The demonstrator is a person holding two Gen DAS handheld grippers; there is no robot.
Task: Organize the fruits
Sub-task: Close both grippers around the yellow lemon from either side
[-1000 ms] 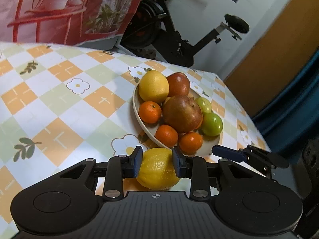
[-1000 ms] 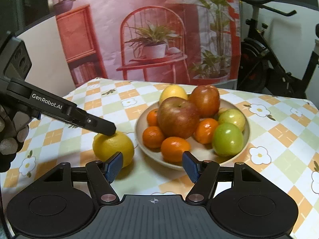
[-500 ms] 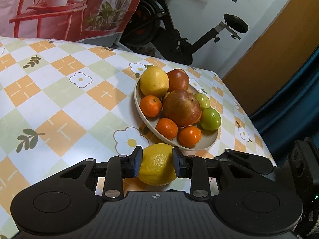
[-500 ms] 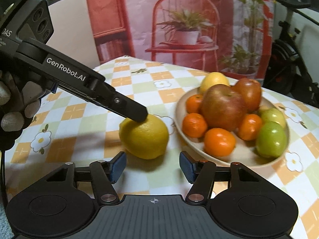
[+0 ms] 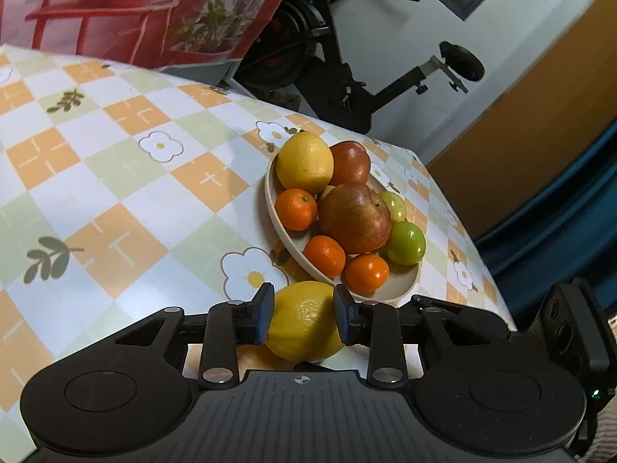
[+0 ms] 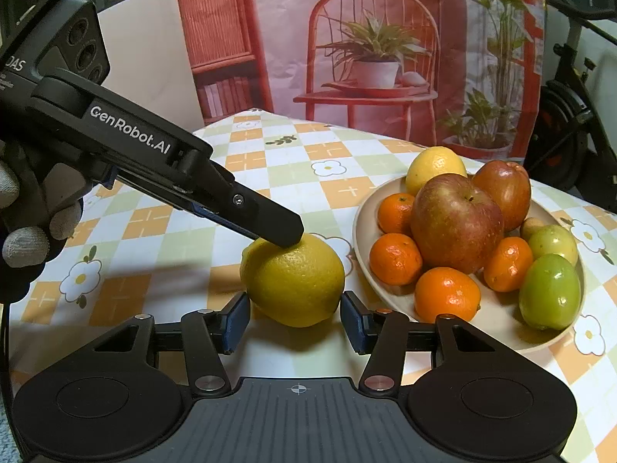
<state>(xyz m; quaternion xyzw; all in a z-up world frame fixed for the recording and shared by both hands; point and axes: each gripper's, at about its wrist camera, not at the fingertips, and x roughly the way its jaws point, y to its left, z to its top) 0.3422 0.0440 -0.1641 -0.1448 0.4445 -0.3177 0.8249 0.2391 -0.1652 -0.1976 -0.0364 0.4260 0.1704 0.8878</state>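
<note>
Left gripper (image 5: 303, 314) clamps lemon (image 5: 304, 320) on table (image 5: 115, 177), just near of plate (image 5: 401, 293), steadying it for handover (my guess). Right gripper (image 6: 294, 320) jaws just closing, flank lemon, pads not yet touching.

Surface: a table (image 5: 115, 177) under a checked cloth of orange, pale green and white squares with printed daisies and leaf sprigs.
On it, near edge: a loose lemon (image 6: 295, 279), resting on the cloth.
Beside the lemon: a beige plate (image 6: 501, 322) heaped with fruit, just apart from it.
</note>
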